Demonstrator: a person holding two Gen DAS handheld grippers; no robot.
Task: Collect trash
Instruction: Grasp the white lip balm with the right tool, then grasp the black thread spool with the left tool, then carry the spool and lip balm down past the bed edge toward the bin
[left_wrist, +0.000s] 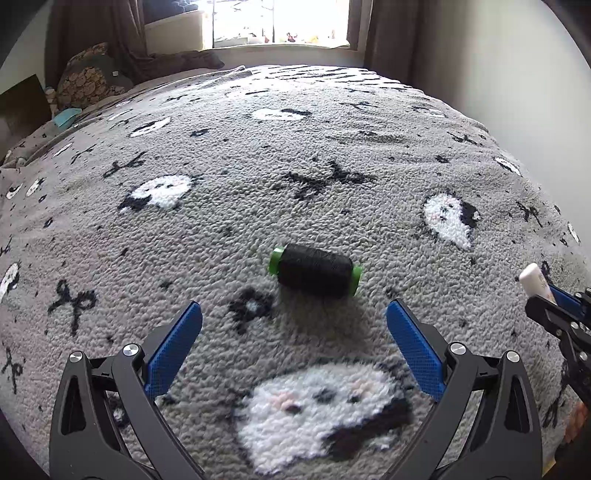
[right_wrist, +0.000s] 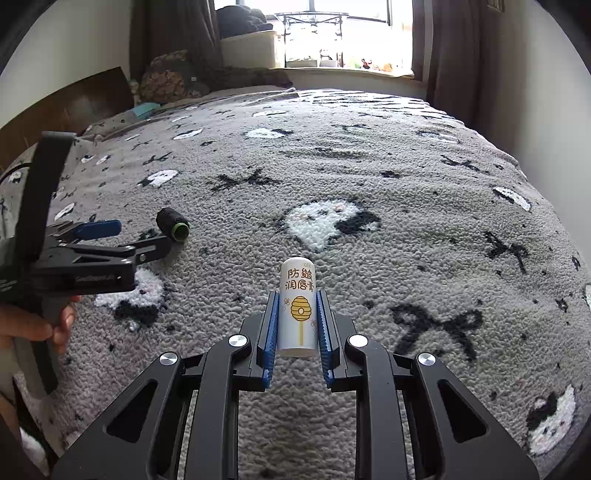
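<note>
A black thread spool with green ends (left_wrist: 314, 270) lies on its side on the grey patterned blanket (left_wrist: 332, 155). My left gripper (left_wrist: 294, 312) is open, its blue fingers spread just short of the spool. The spool (right_wrist: 173, 223) and the left gripper (right_wrist: 125, 236) also show at the left of the right wrist view. My right gripper (right_wrist: 296, 293) is shut on a white lip balm tube (right_wrist: 297, 308) with a yellow beehive print, held above the blanket. The tube's tip (left_wrist: 535, 282) and right gripper (left_wrist: 565, 306) show at the right edge of the left wrist view.
The blanket (right_wrist: 369, 184) covers a bed that runs back to a window (right_wrist: 347, 33) with brown curtains. Patterned pillows (right_wrist: 166, 77) and a wooden headboard (right_wrist: 66, 103) sit at the far left. A white wall (left_wrist: 498, 74) borders the right side.
</note>
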